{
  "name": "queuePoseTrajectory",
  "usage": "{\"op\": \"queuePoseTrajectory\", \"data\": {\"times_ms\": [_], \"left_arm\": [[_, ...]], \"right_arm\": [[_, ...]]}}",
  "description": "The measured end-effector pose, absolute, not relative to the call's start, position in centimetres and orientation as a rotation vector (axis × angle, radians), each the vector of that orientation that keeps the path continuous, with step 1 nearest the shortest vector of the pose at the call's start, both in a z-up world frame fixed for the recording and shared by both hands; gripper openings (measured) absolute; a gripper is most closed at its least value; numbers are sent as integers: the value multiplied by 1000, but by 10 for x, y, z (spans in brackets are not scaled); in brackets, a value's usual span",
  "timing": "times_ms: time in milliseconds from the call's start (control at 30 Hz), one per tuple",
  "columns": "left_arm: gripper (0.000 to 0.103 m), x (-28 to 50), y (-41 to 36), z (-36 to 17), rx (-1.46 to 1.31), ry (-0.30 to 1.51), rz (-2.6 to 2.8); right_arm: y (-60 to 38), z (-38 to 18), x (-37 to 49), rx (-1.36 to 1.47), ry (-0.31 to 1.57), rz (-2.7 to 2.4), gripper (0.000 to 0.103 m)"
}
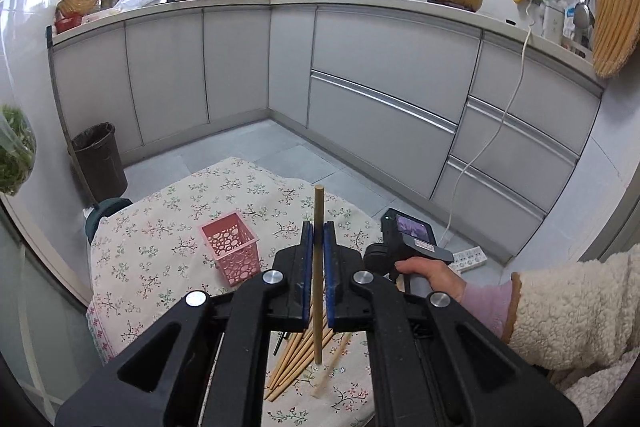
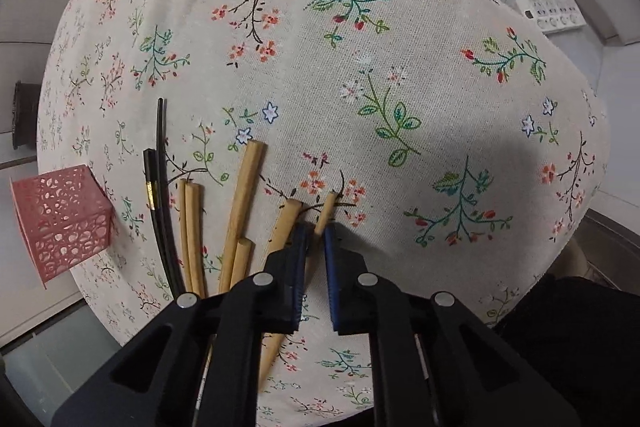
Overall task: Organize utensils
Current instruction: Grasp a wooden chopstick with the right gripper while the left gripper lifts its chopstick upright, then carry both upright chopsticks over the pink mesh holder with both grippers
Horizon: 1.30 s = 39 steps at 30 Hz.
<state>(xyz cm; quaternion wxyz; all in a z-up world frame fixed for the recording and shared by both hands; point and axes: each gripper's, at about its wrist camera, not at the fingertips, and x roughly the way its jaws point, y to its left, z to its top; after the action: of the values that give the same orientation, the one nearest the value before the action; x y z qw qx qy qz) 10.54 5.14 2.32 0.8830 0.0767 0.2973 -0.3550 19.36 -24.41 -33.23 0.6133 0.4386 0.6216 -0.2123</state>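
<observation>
In the left wrist view we note a dark bin [image 1: 98,159] on the floor at 9 o'clock, below the grey cabinets [image 1: 384,83]. Right of it, on the flowered cloth [image 1: 160,247], stands the pink basket [image 1: 232,247], tilted, at about 10 o'clock from the left gripper [image 1: 319,231]. That gripper's blue pads are closed on one wooden chopstick [image 1: 319,211], held upright; its top rises above the fingertips and its lower end reaches down to the cloth. Beneath the jaws, at 6 o'clock, we see the loose wooden chopsticks [image 1: 296,359] fanned on the cloth. At 3 o'clock the right hand [image 1: 432,273] grips the handle of the right gripper, and beyond it a white power strip [image 1: 468,259] lies on the floor. In the right wrist view, the same basket [image 2: 60,223] sits at 9 o'clock near the cloth's edge. Next come two black chopsticks [image 2: 160,187], lying just beside the wooden ones [image 2: 240,211], which spread from 10 to 12 o'clock of the right gripper [image 2: 316,231]. Its jaws stand slightly apart, with a wooden chopstick tip [image 2: 326,211] showing between the fingertips; we cannot tell whether the pads press it. The cloth [image 2: 400,107] fills the rest, and the power strip [image 2: 554,13] lies at 2 o'clock.
</observation>
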Motion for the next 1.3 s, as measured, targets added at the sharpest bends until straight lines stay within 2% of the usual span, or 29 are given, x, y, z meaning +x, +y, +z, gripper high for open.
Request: {"op": "queuePoseTrajectory", "data": {"times_ms": [133,267,733,1000,1133,1300], "left_arm": [[5,108,57,25,109,627,-748],[5,114,61,23,77,632,-729],[5,128,75,34,-25,649,-632],[5,160,67,79,-53,563,-545],[5,189,60,91,-62,536,-491],[5,228,54,81,-82,535,-430]], "right_arm": [[-262,-334,186,1126,1336,-438,5],[-273,-315,179,1096,1251,-378,5],[-246,-142,138,732,906,-138,5],[-253,-37,152,679,704,-58,5],[-255,1,175,667,633,-20,5],[-248,21,209,649,595,21,5]]}}
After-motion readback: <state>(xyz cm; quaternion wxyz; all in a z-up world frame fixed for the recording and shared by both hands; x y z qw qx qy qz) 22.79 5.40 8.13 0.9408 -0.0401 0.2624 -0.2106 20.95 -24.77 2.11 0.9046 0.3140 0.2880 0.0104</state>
